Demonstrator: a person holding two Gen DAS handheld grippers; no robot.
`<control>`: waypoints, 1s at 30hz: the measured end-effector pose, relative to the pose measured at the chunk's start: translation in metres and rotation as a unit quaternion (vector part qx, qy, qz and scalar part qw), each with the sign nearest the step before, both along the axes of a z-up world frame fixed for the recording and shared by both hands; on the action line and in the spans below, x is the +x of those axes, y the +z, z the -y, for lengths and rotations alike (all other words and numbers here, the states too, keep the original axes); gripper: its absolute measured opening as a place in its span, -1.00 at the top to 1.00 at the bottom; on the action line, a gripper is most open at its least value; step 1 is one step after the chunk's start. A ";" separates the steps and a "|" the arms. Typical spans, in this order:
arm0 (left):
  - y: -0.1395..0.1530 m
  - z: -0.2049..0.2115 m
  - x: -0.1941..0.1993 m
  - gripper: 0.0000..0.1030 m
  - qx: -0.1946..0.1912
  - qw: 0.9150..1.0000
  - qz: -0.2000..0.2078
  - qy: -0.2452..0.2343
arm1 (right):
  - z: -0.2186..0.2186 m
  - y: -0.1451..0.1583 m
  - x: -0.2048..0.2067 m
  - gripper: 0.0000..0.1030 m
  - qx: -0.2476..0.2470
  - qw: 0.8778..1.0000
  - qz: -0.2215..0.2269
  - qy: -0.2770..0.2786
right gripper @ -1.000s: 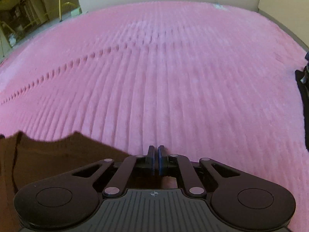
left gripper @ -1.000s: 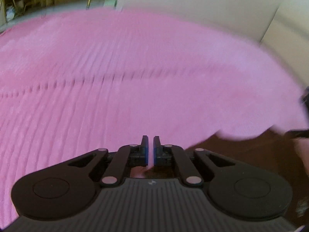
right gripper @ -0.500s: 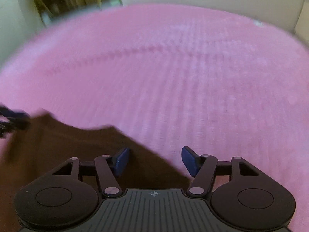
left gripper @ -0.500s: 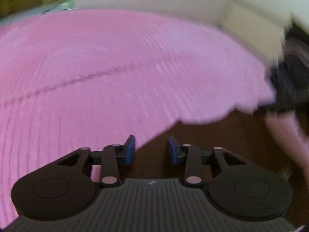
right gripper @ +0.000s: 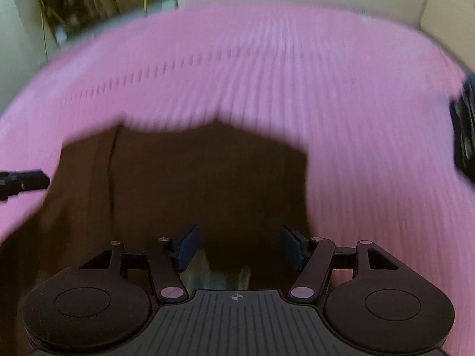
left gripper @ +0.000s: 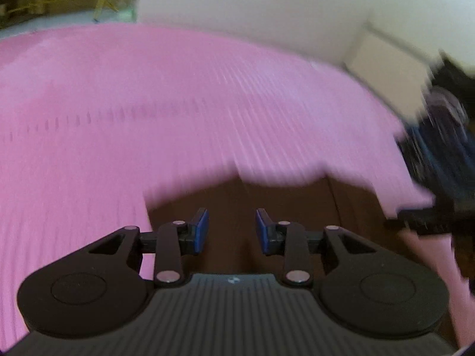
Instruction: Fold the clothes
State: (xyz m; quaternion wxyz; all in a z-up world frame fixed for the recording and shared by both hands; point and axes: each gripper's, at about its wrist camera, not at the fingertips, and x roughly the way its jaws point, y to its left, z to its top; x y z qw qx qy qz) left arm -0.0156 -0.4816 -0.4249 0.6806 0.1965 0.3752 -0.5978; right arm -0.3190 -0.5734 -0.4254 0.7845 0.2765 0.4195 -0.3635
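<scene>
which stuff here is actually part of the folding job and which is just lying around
Part of the job:
- brown garment, lying on the pink ribbed cover
- left gripper, open above it
- right gripper, open above it

Just there:
- white wall
- cluttered room in the background

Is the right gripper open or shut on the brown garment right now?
Open. The right gripper shows its blue pads spread wide apart, with nothing pinched; the brown garment lies on the pink cover ahead.
</scene>
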 end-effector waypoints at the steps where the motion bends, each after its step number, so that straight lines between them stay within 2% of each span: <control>1: -0.004 -0.018 -0.005 0.44 0.009 1.000 -0.002 -0.001 | -0.016 -0.006 -0.007 -0.24 0.013 1.000 -0.016 -0.002; 2: -0.008 -0.035 -0.010 0.46 0.019 1.000 -0.004 -0.002 | -0.031 -0.010 -0.014 -0.24 0.014 0.999 -0.033 -0.005; 4: -0.016 -0.071 -0.020 0.75 0.038 0.999 -0.008 -0.005 | -0.045 -0.010 -0.023 -0.24 0.012 0.999 -0.041 -0.006; 7: -0.007 -0.110 0.006 0.78 0.043 0.995 -0.033 0.080 | -0.060 0.000 -0.033 -0.24 0.013 0.999 -0.043 -0.014; 10: 0.010 -0.123 0.020 0.72 0.021 0.993 -0.045 0.107 | -0.064 0.010 -0.035 -0.24 -0.008 0.999 -0.032 -0.027; 13: 0.020 -0.116 0.009 0.72 -0.004 0.998 -0.013 0.060 | -0.061 0.005 -0.032 -0.24 -0.022 0.999 -0.039 -0.029; 15: 0.017 -0.115 -0.003 0.72 -0.008 1.000 -0.002 0.024 | -0.059 0.000 -0.036 -0.24 -0.023 0.998 -0.049 -0.032; 18: -0.009 -0.111 -0.011 0.68 0.034 0.998 0.040 -0.020 | -0.059 -0.005 -0.052 -0.24 -0.015 0.997 -0.064 -0.044; 19: -0.015 -0.117 -0.008 0.66 0.032 0.998 0.045 -0.018 | -0.060 -0.007 -0.058 -0.24 -0.013 0.996 -0.068 -0.048; 20: -0.014 -0.123 -0.002 0.66 0.032 0.999 0.036 -0.002 | -0.060 -0.002 -0.064 -0.24 -0.011 0.996 -0.066 -0.059; 22: -0.007 -0.135 0.011 0.49 0.035 0.998 0.015 0.040 | -0.063 0.011 -0.075 -0.24 -0.010 0.995 -0.053 -0.080; 23: -0.006 -0.144 0.014 0.50 0.036 0.997 0.010 0.063 | -0.066 0.017 -0.079 -0.24 -0.013 0.996 -0.044 -0.080; 24: -0.002 -0.151 0.016 0.59 0.036 0.996 0.006 0.086 | -0.069 0.023 -0.082 -0.24 -0.017 0.996 -0.036 -0.079; 26: 0.007 -0.164 0.016 0.59 0.025 0.992 -0.013 0.127 | -0.074 0.026 -0.084 -0.24 -0.026 0.997 -0.022 -0.065; 27: 0.012 -0.173 0.011 0.59 0.009 0.990 -0.029 0.136 | -0.075 0.022 -0.084 -0.24 -0.027 0.998 -0.023 -0.055; 29: 0.016 -0.181 -0.006 0.59 -0.019 0.991 -0.047 0.126 | -0.078 0.010 -0.083 -0.24 -0.026 0.999 -0.030 -0.036; 30: 0.013 -0.184 -0.016 0.58 -0.021 0.992 -0.049 0.117 | -0.079 0.001 -0.086 -0.24 -0.022 0.999 -0.037 -0.027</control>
